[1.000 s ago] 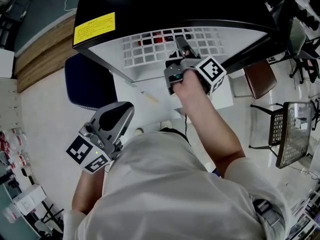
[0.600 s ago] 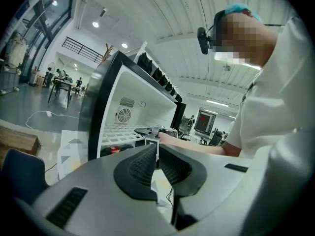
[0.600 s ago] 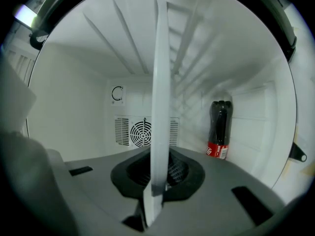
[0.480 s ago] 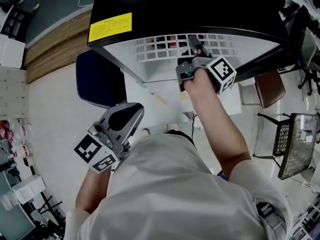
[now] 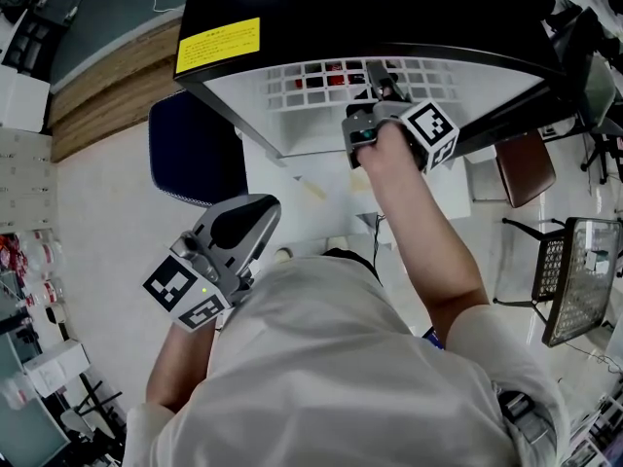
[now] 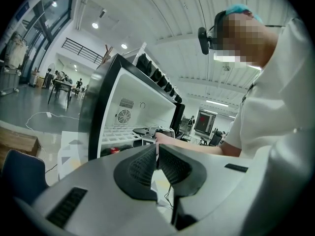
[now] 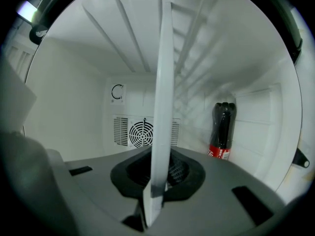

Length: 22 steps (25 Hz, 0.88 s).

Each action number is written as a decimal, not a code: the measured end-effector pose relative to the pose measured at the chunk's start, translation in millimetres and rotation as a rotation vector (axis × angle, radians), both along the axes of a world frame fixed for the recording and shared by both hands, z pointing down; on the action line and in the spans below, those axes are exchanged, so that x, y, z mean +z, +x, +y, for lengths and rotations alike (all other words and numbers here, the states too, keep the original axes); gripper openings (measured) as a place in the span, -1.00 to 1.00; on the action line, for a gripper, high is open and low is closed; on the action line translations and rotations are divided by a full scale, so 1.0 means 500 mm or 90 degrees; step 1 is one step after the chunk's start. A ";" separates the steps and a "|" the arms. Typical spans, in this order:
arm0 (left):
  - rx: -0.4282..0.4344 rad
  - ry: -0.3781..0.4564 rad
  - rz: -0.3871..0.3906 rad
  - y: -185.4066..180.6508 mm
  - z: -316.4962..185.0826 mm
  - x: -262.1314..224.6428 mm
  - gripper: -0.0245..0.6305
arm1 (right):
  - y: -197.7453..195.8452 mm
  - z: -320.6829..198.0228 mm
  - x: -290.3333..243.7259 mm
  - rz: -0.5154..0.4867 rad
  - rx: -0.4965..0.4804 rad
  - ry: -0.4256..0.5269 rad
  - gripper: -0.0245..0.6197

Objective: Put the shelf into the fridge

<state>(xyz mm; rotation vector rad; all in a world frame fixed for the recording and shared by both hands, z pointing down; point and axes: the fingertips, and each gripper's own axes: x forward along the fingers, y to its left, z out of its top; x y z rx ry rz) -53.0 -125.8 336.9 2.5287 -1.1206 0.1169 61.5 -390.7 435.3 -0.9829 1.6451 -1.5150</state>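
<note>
While we went from the left side, we first saw the left claw (image 6: 157,155), low beside the person's body and well apart from the fridge (image 5: 370,8). Its two jaws stood together and nothing was between them. Just above it in the head view a dark blue seat (image 5: 195,149) stood on the pale floor, near the left corner of the fridge. On the black top of the fridge, at that same corner, a yellow label (image 5: 218,45) was stuck.

The fridge was open toward the person. The shelf (image 5: 321,81), a white grid, lay level and reached into the white inside. Its front edge was between the jaws of the right claw (image 7: 158,173), at the mouth of the fridge. The pads were touching this edge on both sides, and the jaws were opening a little.

Behind the shelf edge, on the back wall, we saw a round fan grille (image 7: 142,133). To its right a dark bottle (image 7: 222,132) with a red label stood upright by the side wall. Further right, outside the fridge, was a brown chair (image 5: 524,168).
</note>
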 end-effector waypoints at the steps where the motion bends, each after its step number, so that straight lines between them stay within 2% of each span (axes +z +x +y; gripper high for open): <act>1: 0.002 0.001 0.001 0.000 0.001 -0.001 -0.84 | 0.000 -0.001 0.000 0.005 0.001 0.004 -0.81; 14: 0.031 0.027 0.020 -0.011 0.055 -0.023 -0.84 | 0.013 -0.001 -0.012 0.095 -0.017 0.071 -0.66; 18: 0.037 0.030 0.027 -0.026 0.072 -0.023 -0.84 | 0.014 0.024 -0.019 0.101 -0.021 0.085 -0.57; 22: 0.056 0.031 0.038 -0.037 0.086 -0.022 -0.84 | 0.024 0.059 -0.019 0.102 -0.015 0.092 -0.55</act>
